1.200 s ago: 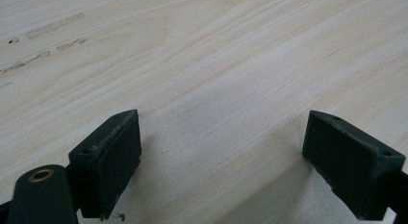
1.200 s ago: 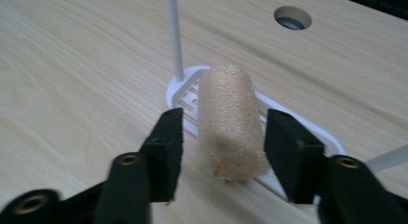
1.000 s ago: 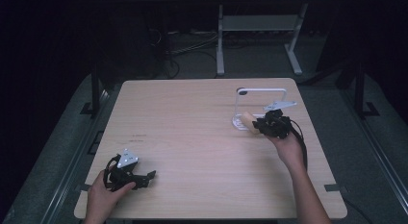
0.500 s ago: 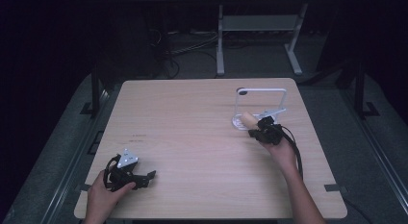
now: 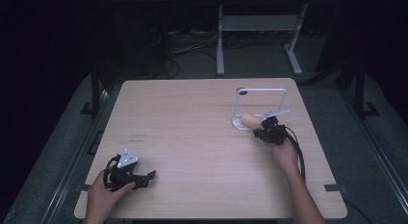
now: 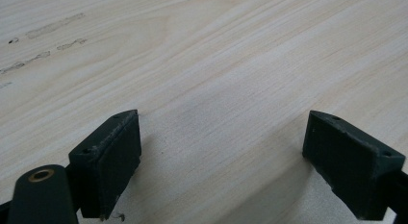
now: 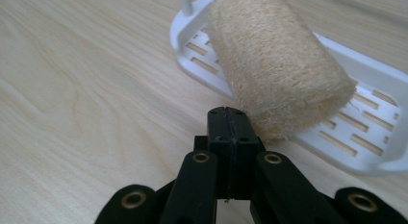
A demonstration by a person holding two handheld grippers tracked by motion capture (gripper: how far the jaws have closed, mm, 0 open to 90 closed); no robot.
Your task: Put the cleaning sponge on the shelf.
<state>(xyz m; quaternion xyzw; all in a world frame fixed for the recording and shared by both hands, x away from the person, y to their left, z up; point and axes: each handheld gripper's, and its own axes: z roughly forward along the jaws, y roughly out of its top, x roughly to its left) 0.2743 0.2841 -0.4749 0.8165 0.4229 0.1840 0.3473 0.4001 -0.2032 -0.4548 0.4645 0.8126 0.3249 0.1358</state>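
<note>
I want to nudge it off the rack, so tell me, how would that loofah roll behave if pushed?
The loofah roll looks fibrous and porous, so probably light and a bit springy. Its cylinder shape suggests it may roll sideways. Its coarse surface should resist slipping on the white slotted rack.

The loofah roll (image 7: 276, 65) covers the middle of the white slotted tray (image 7: 370, 132), and the top edge of the right gripper view cuts off both the roll's far end and the tray's upright post (image 7: 185, 3). In the high view, the right gripper (image 5: 262, 129) is too small to show how its jaws stand.
</note>
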